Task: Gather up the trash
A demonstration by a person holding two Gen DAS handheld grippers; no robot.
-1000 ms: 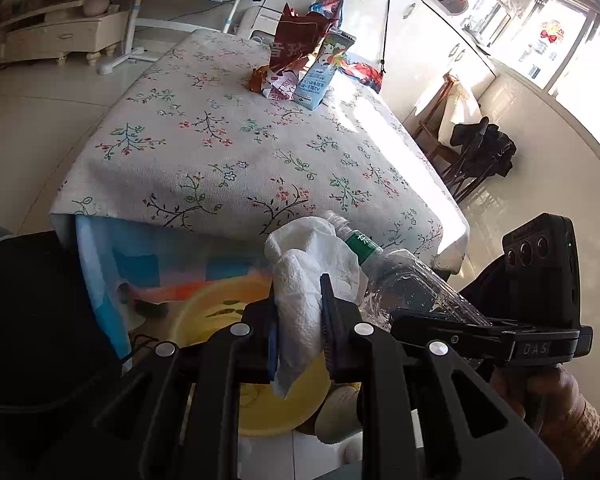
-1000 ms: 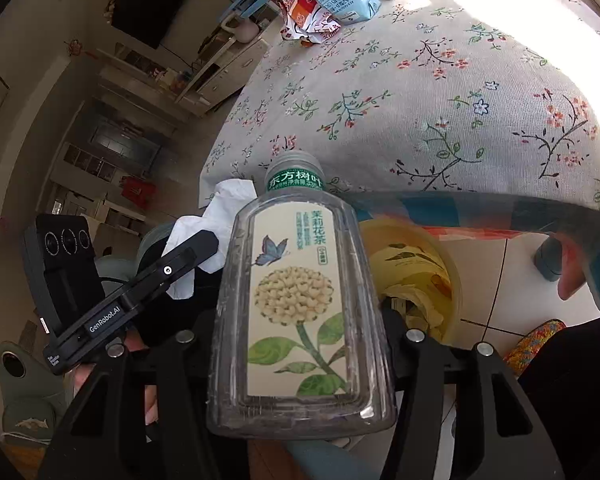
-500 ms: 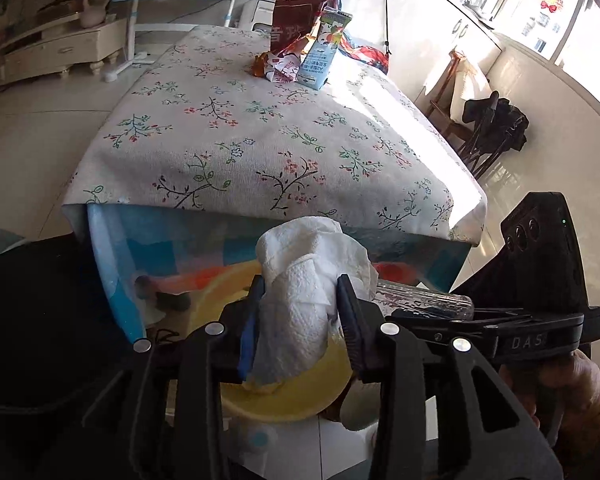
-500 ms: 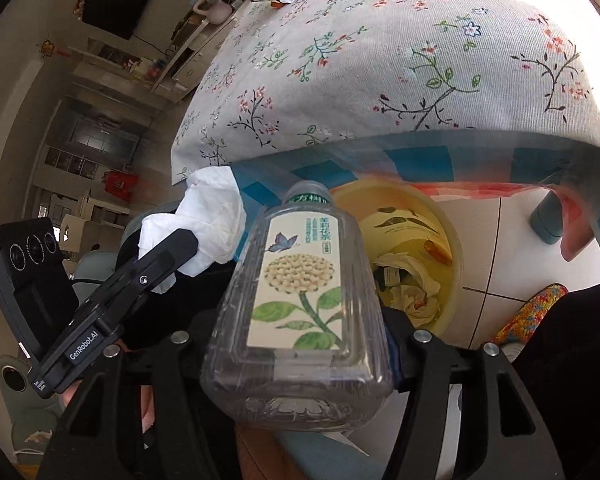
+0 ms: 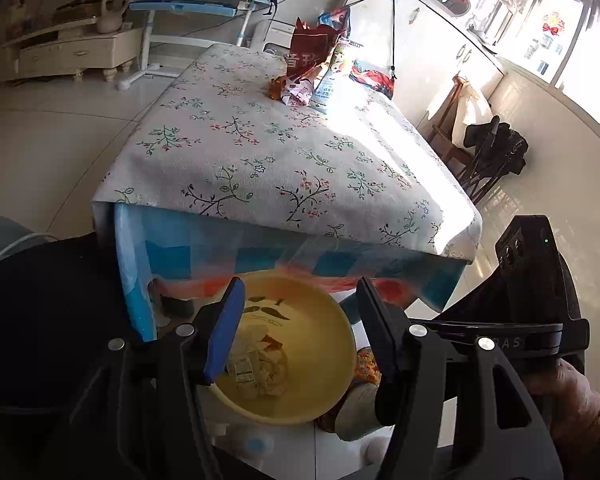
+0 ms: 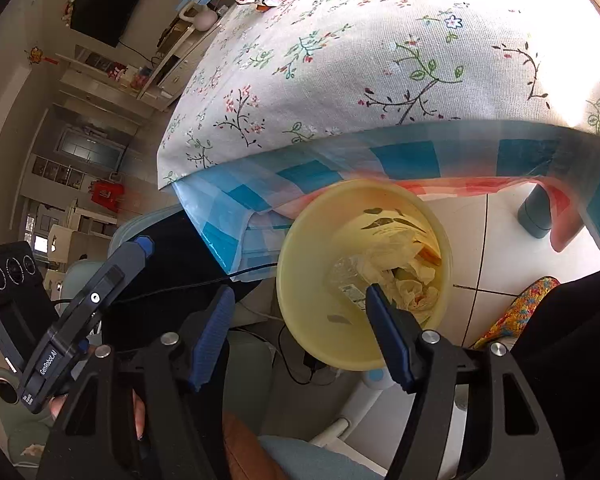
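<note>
Left gripper (image 5: 300, 304) jaws were opening, nothing between them; right gripper (image 6: 300, 308) stood spread, empty. Both hung over the yellow bin (image 5: 328, 396), which held a clear bottle (image 6: 346, 280) and crumpled tissue (image 6: 410, 284). "GenRobot.AI" was readable on the left tool. Snack wrappers (image 5: 304, 76) lay on the floral-clothed table (image 5: 260, 160).

1. a table (image 5: 260, 152) is covered by a white floral cloth, with a blue checked sheet hung beneath its edge.
2. the floor (image 5: 40, 128) is laid with pale glossy tiles.
3. strong sunlight is admitted through windows (image 5: 556, 40) at the right.
4. a cream low cabinet (image 5: 68, 56) and a light-blue desk (image 5: 192, 0) are set beyond the table.
5. a dark television (image 6: 108, 0) is mounted on a wall.
</note>
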